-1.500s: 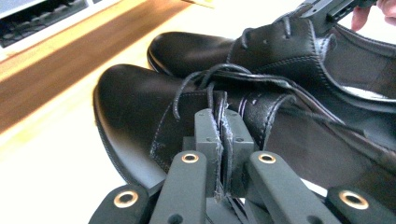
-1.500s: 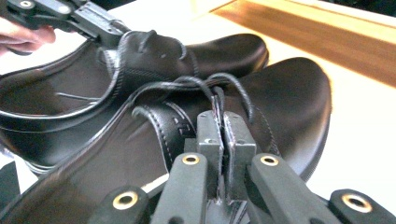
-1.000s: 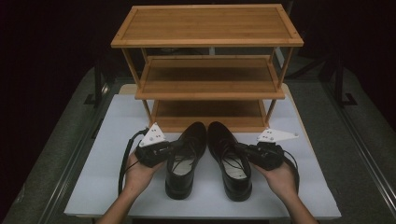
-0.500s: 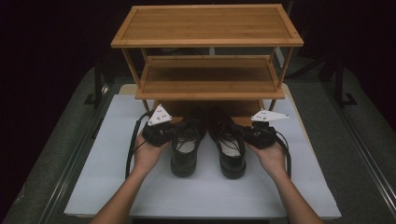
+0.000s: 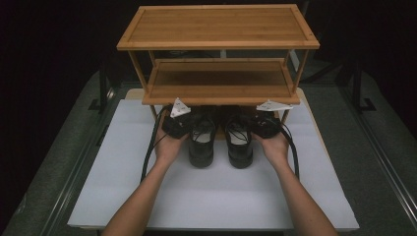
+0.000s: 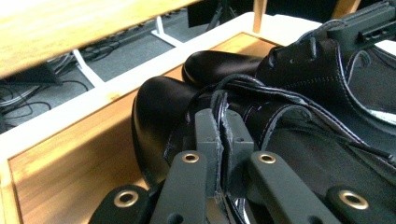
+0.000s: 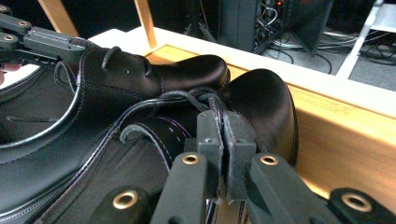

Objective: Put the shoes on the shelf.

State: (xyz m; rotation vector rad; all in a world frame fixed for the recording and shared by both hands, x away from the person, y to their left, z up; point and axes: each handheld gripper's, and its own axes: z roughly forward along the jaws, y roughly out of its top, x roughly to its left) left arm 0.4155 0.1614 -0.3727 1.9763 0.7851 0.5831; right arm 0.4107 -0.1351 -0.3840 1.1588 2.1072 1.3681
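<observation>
Left gripper [image 6: 219, 140]: we clamp its jaws on the upper edge of the left shoe [image 5: 201, 142].
Right gripper [image 7: 218, 140]: we clamp its jaws on the upper edge of the right shoe [image 5: 239, 142].
Location: toes on the bottom shelf of the wooden rack [image 5: 219, 93], heels out over the white mat [image 5: 221, 196].
Handling: we judge the leather soft and glossy, the soles stiff and fairly heavy.
Hold point: we grip the collar rim; the polished toes look slippery.

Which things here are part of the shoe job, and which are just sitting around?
Part of the job:
left tool, pinching the left shoe
right tool, pinching the right shoe
wooden rack, bottom shelf taking the toes

Just sitting around:
white board
cables on the floor
</observation>
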